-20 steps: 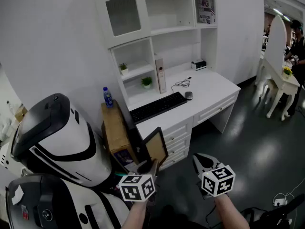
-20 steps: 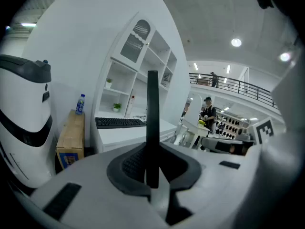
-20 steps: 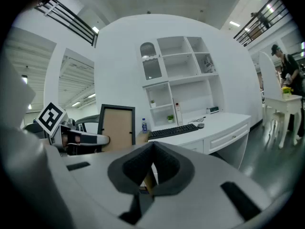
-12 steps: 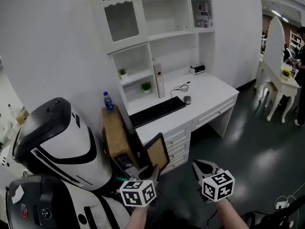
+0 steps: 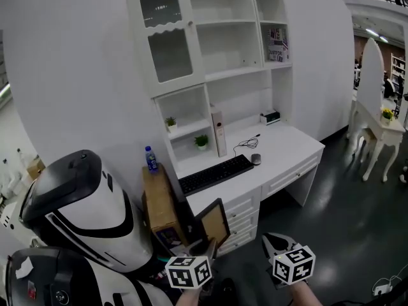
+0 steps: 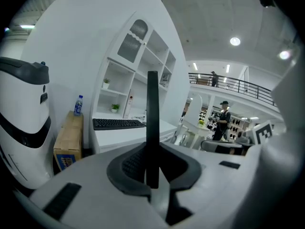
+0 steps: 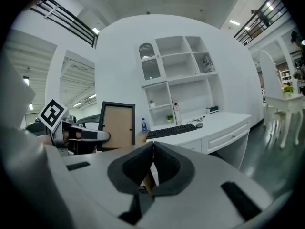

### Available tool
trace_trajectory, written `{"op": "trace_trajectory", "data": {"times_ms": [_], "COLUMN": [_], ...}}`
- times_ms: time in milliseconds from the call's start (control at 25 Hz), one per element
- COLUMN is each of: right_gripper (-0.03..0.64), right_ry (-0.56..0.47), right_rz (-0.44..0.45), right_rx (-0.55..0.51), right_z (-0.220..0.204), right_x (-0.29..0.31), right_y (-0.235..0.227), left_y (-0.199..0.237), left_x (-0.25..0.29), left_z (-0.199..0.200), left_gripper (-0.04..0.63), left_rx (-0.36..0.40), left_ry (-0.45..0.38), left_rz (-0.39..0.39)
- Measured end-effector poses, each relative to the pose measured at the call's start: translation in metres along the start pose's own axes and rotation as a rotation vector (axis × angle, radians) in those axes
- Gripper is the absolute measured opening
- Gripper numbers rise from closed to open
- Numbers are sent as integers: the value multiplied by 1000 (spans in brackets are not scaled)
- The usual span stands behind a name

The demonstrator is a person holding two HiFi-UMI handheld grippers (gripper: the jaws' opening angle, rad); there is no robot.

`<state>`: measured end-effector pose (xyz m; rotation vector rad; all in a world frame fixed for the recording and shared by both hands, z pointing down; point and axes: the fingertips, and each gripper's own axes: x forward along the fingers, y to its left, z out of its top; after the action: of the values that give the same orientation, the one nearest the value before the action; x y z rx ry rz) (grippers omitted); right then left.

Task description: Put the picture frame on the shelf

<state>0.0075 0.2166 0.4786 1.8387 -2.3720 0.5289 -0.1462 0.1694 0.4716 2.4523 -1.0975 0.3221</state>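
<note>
Two grippers: left gripper clamps picture frame; right gripper closed, empty. Carrying step; next, probably raise to shelf.

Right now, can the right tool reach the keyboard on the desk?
Probably not yet. The right tool hangs low, well short of the desk where the keyboard lies. Nothing blocks the way; stepping closer should do.

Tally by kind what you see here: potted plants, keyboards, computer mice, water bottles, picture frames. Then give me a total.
Potted plants: 2
Keyboard: 1
Mouse: 1
Water bottle: 1
Picture frame: 1
Total: 6
</note>
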Motion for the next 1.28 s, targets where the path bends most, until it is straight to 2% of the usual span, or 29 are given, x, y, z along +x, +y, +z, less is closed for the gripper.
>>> {"op": "trace_trajectory", "data": {"times_ms": [320, 760, 960, 1280], "right_gripper": [2, 0, 1, 0], "right_ry": [-15, -16, -15, 6], "right_rz": [-22, -36, -25, -3], "right_rx": [21, 8, -7, -13], "right_z": [24, 88, 109, 121], "right_x": [67, 206, 249, 289], "right_y": [-33, -79, -83, -88], "left_y": [44, 131, 164, 193], "left_x": [66, 170, 192, 209], "left_z": [32, 118, 143, 159], "left_gripper": [55, 55, 55, 55], "left_rx": [-20, -15, -19, -28], "left_ry": [-2, -14, -27, -27], "left_rz": [-6, 5, 20, 55]}}
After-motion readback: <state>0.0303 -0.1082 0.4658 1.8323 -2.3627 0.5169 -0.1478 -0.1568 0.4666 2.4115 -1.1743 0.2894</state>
